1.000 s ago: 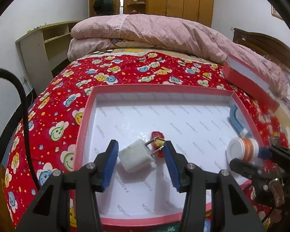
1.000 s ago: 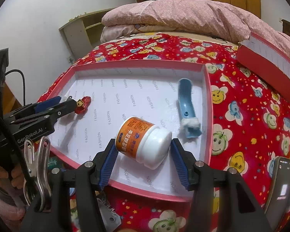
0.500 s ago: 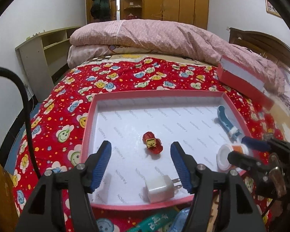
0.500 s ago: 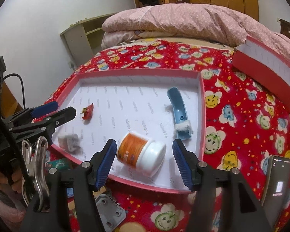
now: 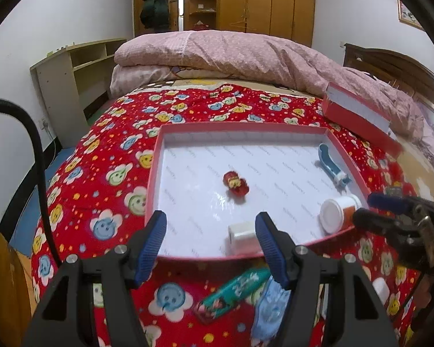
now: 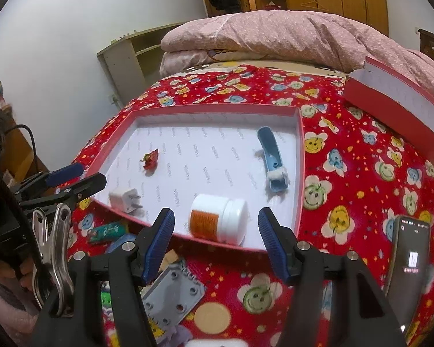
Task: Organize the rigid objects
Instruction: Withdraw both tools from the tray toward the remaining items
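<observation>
The shallow red-rimmed white tray point(image 6: 299, 150) holds a white plug adapter point(image 6: 123, 199), an orange-labelled white jar point(image 6: 217, 223), a blue curved brush point(image 6: 272, 160) and what looks like a small red toy point(image 6: 151, 159); both grippers' fingers, left point(image 5: 211, 238) and right point(image 6: 215, 237), are released at the lower frame.

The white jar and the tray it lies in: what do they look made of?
Jar: probably smooth plastic, going by its even white sheen, ribbed screw cap and orange paper-like label. Tray: likely cardboard, with thin straight red walls and a printed white paper lining that looks slightly glossy. Both grippers hang open, short of the tray.

Four items lay in one red tray point(image 6: 300, 156): one white jar point(image 6: 218, 223), one white plug adapter point(image 6: 123, 199), one blue brush point(image 6: 272, 159) and one small red figurine point(image 6: 151, 159). One phone point(image 6: 408, 256) rested outside.
</observation>
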The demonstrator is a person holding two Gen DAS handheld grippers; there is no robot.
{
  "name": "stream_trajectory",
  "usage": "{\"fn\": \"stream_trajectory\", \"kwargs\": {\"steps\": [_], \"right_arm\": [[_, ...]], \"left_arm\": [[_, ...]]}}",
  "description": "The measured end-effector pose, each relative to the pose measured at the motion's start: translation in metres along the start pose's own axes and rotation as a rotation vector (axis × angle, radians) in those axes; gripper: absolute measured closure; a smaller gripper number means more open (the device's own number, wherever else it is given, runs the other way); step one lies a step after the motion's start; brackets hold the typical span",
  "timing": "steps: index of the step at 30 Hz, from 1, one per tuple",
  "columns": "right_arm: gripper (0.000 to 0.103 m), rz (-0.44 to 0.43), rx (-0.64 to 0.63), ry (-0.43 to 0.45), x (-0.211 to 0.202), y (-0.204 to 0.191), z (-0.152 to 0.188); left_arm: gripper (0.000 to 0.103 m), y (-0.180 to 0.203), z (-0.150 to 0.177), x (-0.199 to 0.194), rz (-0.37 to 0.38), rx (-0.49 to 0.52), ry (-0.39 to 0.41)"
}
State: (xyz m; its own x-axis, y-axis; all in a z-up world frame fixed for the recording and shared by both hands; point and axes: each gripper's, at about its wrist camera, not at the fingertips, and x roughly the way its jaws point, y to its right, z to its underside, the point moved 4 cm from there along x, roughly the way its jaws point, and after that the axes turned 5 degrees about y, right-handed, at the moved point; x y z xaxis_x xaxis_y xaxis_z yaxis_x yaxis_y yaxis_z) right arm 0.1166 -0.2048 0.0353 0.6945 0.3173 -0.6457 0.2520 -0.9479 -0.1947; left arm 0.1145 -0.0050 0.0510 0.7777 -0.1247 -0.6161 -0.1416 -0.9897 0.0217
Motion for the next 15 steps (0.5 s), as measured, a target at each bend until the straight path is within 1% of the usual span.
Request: {"fn": "stream_trajectory", "kwargs": {"steps": [6,11,15], "right_arm": [[0.041,-0.011,-0.001,-0.004,-0.010,-0.006,0.010],[0.041,-0.017,-0.002,-0.007,-0.021,-0.009,0.021],[0.041,-0.020,-0.015,-0.014,-0.030,-0.012,0.033]], "left_arm": [[0.036,-0.004,0.020,-0.008,0.003,-0.004,-0.029],[0.036,-0.001,0.038,-0.007,0.004,0.027,-0.059],[0.036,0.002,0.046,-0.006,0.016,0.045,-0.074]]}}
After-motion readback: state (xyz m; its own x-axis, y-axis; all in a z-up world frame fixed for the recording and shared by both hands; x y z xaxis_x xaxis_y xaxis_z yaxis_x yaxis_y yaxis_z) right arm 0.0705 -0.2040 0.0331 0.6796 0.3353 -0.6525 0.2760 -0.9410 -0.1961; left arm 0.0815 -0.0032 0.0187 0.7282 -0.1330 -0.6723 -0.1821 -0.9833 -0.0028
